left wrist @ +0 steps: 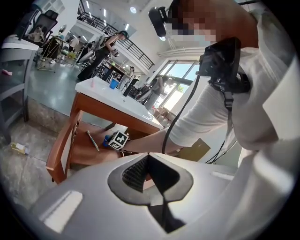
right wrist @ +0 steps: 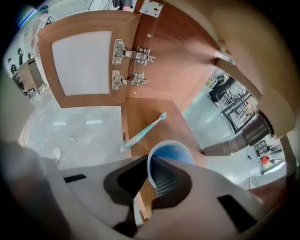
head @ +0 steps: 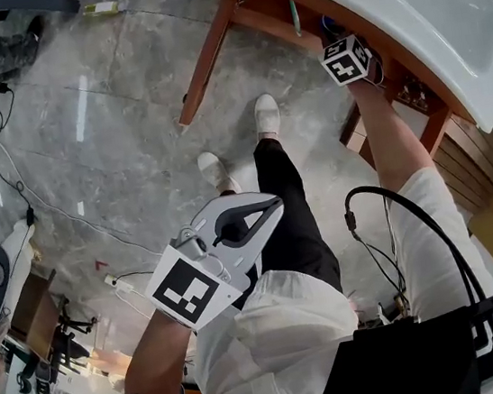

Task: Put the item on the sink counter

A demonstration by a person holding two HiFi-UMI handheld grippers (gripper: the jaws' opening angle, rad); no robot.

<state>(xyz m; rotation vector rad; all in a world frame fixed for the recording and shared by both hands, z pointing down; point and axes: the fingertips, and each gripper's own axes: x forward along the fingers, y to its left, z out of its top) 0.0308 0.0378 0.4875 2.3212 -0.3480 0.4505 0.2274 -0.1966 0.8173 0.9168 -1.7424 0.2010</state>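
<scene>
A blue cup [right wrist: 176, 152] stands on the wooden shelf [right wrist: 154, 117] inside the open cabinet under the white sink counter [head: 386, 22]. My right gripper [right wrist: 149, 163] is shut on the cup's rim, one jaw inside the cup and one outside. A light teal toothbrush [right wrist: 143, 131] lies on the shelf just beyond the cup. In the head view only the right gripper's marker cube [head: 347, 59] shows, reaching under the counter. My left gripper [head: 273, 204] hangs by the person's legs, shut and holding nothing. In the left gripper view the cup [left wrist: 107, 140] sits beside that cube.
The cabinet door [right wrist: 84, 61] stands swung open to the left on its two hinges. Cables [head: 6, 171] trail over the grey stone floor, where a small bottle [head: 100, 9] lies. The person's white shoes [head: 266, 114] stand in front of the cabinet leg [head: 205, 61].
</scene>
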